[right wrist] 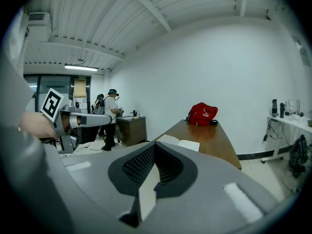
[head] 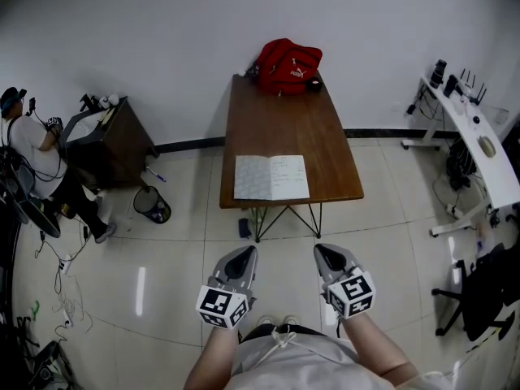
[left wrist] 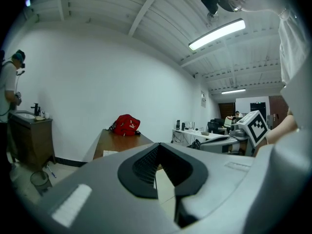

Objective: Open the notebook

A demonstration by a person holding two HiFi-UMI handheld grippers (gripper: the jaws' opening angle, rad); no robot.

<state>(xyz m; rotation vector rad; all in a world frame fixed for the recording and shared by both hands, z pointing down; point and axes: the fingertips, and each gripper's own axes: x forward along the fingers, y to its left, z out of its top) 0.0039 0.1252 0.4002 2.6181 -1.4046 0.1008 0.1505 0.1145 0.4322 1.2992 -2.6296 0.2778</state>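
Observation:
The notebook (head: 271, 177) lies open, white pages up, at the near edge of the brown table (head: 276, 112). It also shows as a pale spread on the table's near end in the right gripper view (right wrist: 181, 142), and as a sliver in the left gripper view (left wrist: 110, 153). My left gripper (head: 242, 254) and right gripper (head: 326, 253) hang side by side over the floor, short of the table and close to my body. Both point toward the table, jaws together, with nothing between them. The right gripper's marker cube (left wrist: 257, 126) shows in the left gripper view.
A red bag (head: 288, 65) sits at the table's far end. A dark cabinet (head: 110, 140), a person (head: 32, 149) and a black bin (head: 151, 204) are at the left. A white desk (head: 479, 145) and an office chair (head: 479, 291) stand at the right.

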